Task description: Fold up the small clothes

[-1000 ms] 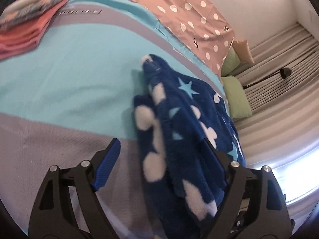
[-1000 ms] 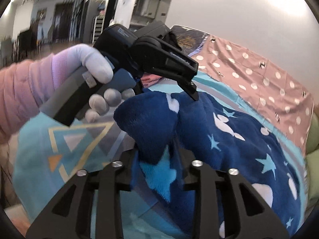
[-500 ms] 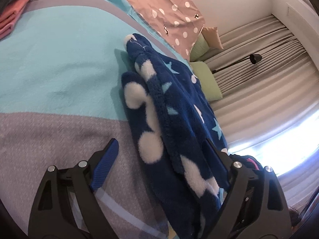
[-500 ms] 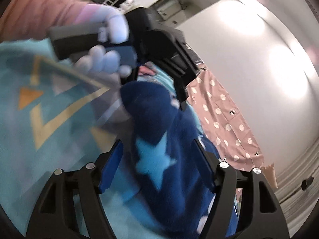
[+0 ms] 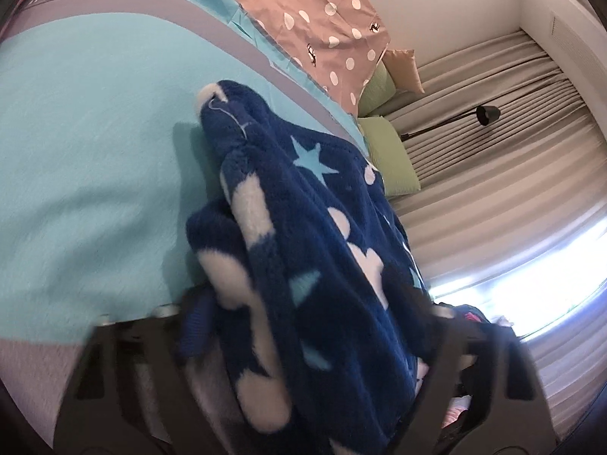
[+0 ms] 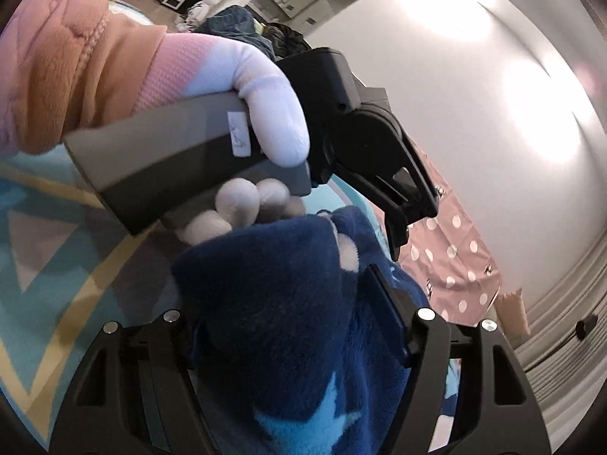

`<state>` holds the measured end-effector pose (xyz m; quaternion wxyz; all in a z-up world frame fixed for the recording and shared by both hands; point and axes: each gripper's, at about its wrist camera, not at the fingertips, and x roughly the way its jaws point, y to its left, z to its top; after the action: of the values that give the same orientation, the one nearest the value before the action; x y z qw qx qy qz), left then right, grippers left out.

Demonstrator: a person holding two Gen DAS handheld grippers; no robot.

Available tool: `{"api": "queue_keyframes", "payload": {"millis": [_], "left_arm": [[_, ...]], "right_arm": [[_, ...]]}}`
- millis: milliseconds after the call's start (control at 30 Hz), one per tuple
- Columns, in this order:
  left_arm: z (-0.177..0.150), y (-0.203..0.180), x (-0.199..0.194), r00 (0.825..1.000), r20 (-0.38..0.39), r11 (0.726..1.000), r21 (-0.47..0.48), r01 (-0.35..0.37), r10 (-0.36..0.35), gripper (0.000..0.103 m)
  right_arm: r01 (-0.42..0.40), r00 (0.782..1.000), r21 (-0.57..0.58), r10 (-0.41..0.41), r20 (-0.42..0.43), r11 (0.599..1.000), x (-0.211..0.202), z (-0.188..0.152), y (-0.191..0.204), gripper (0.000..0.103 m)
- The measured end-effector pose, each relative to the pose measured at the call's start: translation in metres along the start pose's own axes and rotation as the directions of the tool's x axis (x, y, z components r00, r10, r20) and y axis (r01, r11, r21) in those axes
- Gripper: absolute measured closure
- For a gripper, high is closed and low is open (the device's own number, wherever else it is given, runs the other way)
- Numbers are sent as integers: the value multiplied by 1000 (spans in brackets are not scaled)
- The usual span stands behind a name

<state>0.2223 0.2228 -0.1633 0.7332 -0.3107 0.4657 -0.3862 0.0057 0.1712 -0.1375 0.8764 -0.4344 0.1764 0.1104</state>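
A dark blue fleece garment [image 5: 303, 250] with white dots and light blue stars lies bunched on the turquoise and grey bedspread [image 5: 87, 144]. My left gripper [image 5: 303, 322] is open, its fingers either side of the garment's near end. In the right wrist view the same garment [image 6: 280, 326] fills the gap of my right gripper [image 6: 288, 299], which stands open around it. The left gripper's body [image 6: 364, 151], held by a white-gloved hand [image 6: 265, 113], hangs just above the garment.
A pink polka-dot cloth [image 5: 318, 26] lies at the far side of the bed. Green pillows [image 5: 390, 159] and a beige one sit by the curtains, with a black lamp [image 5: 485, 113]. A triangle-patterned part of the bedspread [image 6: 45, 265] lies to the left.
The right gripper opened from its grip on the garment's fold and tilted upward. The left gripper moved forward along the garment, which now lies further between its fingers.
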Motion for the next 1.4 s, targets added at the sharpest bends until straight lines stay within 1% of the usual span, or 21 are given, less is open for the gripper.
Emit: {"api": "queue_keyframes", "payload": {"millis": [33,67,133,200,267,433,533,567,700,733,867,967,1033,1067,1167,1200,1233,1267,1300,1333,1400], "left_arm": [[1,1,3,1000,-9,1000,-12,10,-10,64],[0,3,3,1000,-5,999,-29,28,-28,66],[-2,1,-4,999,21,999,-17,36,-35,71],[-3,-6,-11,998,48,999,-8,47,-47,73],[-2,-21,-19,996,70,999,15,49,-50,73],[4,-71,-30,995,89,994,100,38,-47,73],[9,-108,-29,995,87,987,157,27,-41,73],[10,-120,-26,996,83,984,175,20,-35,73],[13,-171,-6,998,61,969,248,-9,-6,73],[13,-183,0,999,54,964,266,-16,2,73],[12,-241,43,999,7,937,347,-42,43,73],[11,-281,81,996,-31,914,400,-63,82,72],[6,-307,116,990,-70,899,431,-82,124,69],[4,-316,130,986,-84,892,442,-90,142,68],[-13,-337,189,959,-150,857,497,-137,241,63],[-22,-341,213,944,-169,836,526,-156,283,59],[-31,-344,234,932,-185,820,547,-166,312,52],[-38,-343,250,922,-202,813,558,-168,329,50],[-46,-341,270,910,-222,807,565,-173,350,47],[-54,-339,286,901,-243,806,568,-168,359,43],[-64,-337,305,895,-262,803,575,-156,361,42]], "right_arm": [[-10,1000,12,10,-7,1000,1,0,-2,51],[-25,1000,28,25,-12,999,1,0,-6,65],[-86,996,100,86,-4,991,-4,2,-20,70],[-139,990,194,139,11,971,-7,6,-38,72],[-166,986,274,164,33,947,-17,6,-56,72],[-178,983,389,151,101,904,-42,3,-85,72],[-201,978,484,144,152,852,-52,-4,-123,73],[-206,976,504,142,162,839,-58,-7,-125,73],[-228,969,615,117,216,755,-71,-31,-170,74],[-229,969,631,109,224,741,-75,-37,-175,74],[-226,966,712,59,252,665,-91,-70,-213,74],[-223,965,775,19,263,591,-103,-104,-241,74],[-219,966,816,2,258,534,-111,-133,-258,74],[-213,969,842,-2,247,496,-115,-153,-269,74],[-213,975,896,30,219,390,-122,-202,-284,74],[-216,976,919,67,205,329,-122,-227,-288,74],[-217,975,935,96,198,280,-122,-245,-291,74],[-216,974,950,123,193,224,-120,-263,-291,74],[-215,969,966,159,191,145,-118,-287,-290,74],[-214,963,973,187,196,80,-116,-306,-288,74],[-202,955,979,220,198,-6,-114,-331,-281,74]]}}
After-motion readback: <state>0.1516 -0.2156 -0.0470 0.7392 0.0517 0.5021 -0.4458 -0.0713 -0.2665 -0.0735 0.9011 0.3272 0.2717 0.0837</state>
